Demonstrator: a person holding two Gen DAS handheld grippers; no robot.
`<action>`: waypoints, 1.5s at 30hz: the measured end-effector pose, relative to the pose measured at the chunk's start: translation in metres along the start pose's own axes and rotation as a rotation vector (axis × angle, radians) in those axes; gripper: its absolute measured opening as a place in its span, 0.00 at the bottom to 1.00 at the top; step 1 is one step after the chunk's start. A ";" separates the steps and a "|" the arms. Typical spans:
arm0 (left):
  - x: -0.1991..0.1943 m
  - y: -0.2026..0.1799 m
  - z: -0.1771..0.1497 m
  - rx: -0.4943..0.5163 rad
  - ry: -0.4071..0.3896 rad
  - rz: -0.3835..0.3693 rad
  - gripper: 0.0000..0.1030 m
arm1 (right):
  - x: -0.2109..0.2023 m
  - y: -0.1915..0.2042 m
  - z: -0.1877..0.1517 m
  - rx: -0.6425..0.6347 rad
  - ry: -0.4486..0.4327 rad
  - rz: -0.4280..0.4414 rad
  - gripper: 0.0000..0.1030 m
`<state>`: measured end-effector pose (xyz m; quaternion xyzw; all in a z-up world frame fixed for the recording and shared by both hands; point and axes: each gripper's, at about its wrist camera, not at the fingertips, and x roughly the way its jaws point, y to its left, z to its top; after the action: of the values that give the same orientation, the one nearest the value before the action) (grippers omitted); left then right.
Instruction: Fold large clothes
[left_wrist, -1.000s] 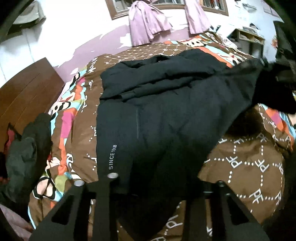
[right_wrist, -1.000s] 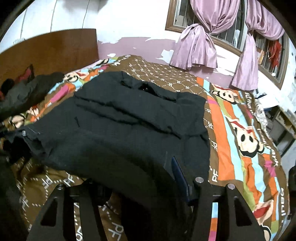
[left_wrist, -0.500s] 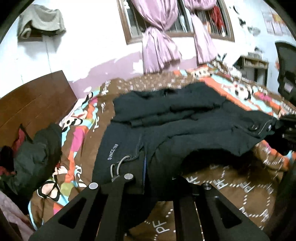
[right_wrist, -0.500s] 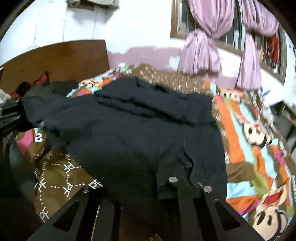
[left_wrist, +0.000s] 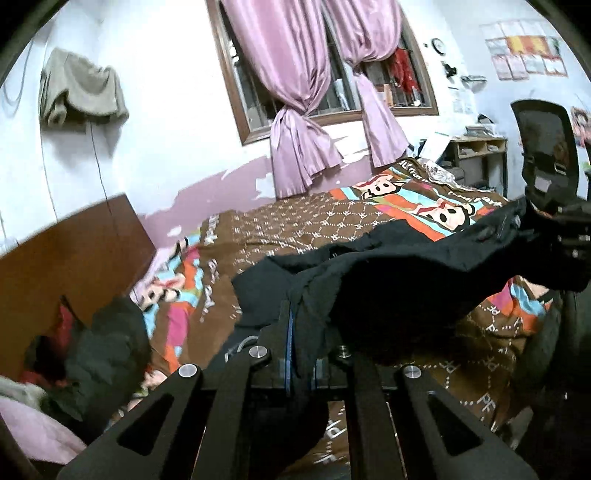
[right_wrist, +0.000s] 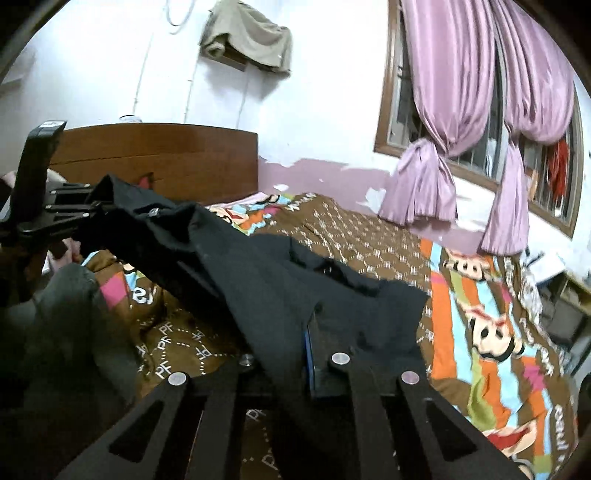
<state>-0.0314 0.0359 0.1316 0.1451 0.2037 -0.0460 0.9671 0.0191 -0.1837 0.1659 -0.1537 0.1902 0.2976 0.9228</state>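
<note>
A large black garment (left_wrist: 406, 280) hangs stretched between my two grippers above the bed (left_wrist: 314, 225), its far part still resting on the cover. In the left wrist view my left gripper (left_wrist: 300, 332) is shut on one bunched edge of it, and the right gripper (left_wrist: 557, 229) holds the far corner at the right. Seen from the right wrist, the black garment (right_wrist: 258, 266) runs up to the left gripper (right_wrist: 74, 214) at the left edge. My right gripper (right_wrist: 310, 332) is shut on the near edge, with the cloth pinched between its pads.
A brown and striped cartoon-print cover lies on the bed (right_wrist: 480, 295). A wooden headboard (left_wrist: 66, 258) stands at the left with a pile of dark clothes (left_wrist: 107, 343) before it. An office chair (left_wrist: 546, 147) and a shelf (left_wrist: 476, 147) stand at the right, beyond pink curtains (left_wrist: 295, 110).
Both grippers have closed on the garment's near edge and risen, lifting that edge off the bed. Both views have tilted up towards the wall and window.
</note>
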 end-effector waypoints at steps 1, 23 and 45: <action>-0.004 0.000 0.000 0.005 -0.003 -0.002 0.05 | -0.003 0.001 0.004 0.002 -0.006 0.000 0.09; 0.154 0.016 0.036 0.064 0.007 0.066 0.05 | 0.153 -0.085 0.031 0.105 0.085 -0.079 0.09; 0.386 0.101 0.023 -0.147 0.221 -0.157 0.16 | 0.359 -0.175 0.020 0.246 0.235 -0.044 0.34</action>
<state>0.3445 0.1139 0.0212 0.0617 0.3222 -0.0901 0.9403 0.3996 -0.1352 0.0545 -0.0776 0.3283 0.2316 0.9125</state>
